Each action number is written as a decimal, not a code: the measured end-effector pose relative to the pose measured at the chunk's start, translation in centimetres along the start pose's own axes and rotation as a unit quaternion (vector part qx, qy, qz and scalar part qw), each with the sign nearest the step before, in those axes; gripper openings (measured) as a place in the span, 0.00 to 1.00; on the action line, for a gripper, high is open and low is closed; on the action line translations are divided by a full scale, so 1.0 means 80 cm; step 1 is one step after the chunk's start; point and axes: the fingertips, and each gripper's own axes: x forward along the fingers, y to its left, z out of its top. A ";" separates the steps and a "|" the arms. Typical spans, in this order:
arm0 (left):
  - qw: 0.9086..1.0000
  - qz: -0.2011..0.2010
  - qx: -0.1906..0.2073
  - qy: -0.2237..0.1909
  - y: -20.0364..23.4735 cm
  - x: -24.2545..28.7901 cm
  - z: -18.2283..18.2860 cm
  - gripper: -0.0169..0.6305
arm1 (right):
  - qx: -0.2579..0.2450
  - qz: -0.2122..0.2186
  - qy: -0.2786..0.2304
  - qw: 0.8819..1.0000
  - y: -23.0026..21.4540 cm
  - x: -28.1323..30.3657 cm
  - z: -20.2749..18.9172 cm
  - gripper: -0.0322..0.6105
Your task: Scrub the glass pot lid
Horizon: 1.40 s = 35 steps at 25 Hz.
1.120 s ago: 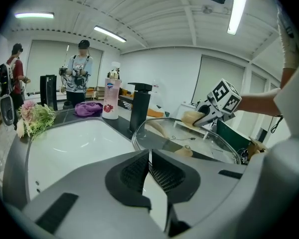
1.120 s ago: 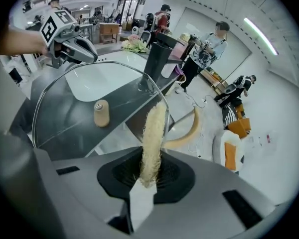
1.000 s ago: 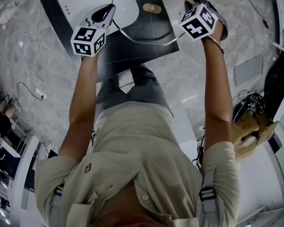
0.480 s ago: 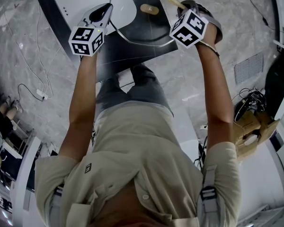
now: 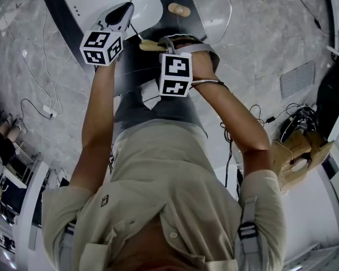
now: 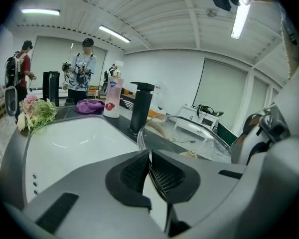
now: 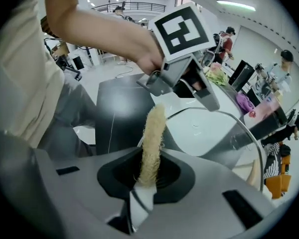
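We find no legible txt or nos.; the label on the bottle (image 6: 111, 98) is too small to read.

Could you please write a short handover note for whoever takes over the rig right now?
Left gripper: shut on the glass pot lid at its rim, holding it up beside the white sink.
Right gripper: shut on the loofah scrubber, its tip by the lid's edge; contact unclear.
Done: both things gripped, scrubber at the lid.
Left: scrub the lid's whole surface; no suds visible.
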 end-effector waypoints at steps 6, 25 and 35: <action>1.000 -0.004 0.000 0.003 0.000 0.003 -0.003 0.07 | 0.027 0.002 0.021 0.999 0.001 0.003 -0.032 0.13; 0.999 -0.007 0.015 0.042 0.009 0.011 -0.031 0.07 | 0.105 -0.063 0.075 0.990 -0.073 -0.047 -0.133 0.13; 0.999 -0.005 0.010 0.039 0.008 0.009 -0.031 0.07 | 0.123 -0.179 0.103 0.971 -0.170 -0.113 -0.172 0.13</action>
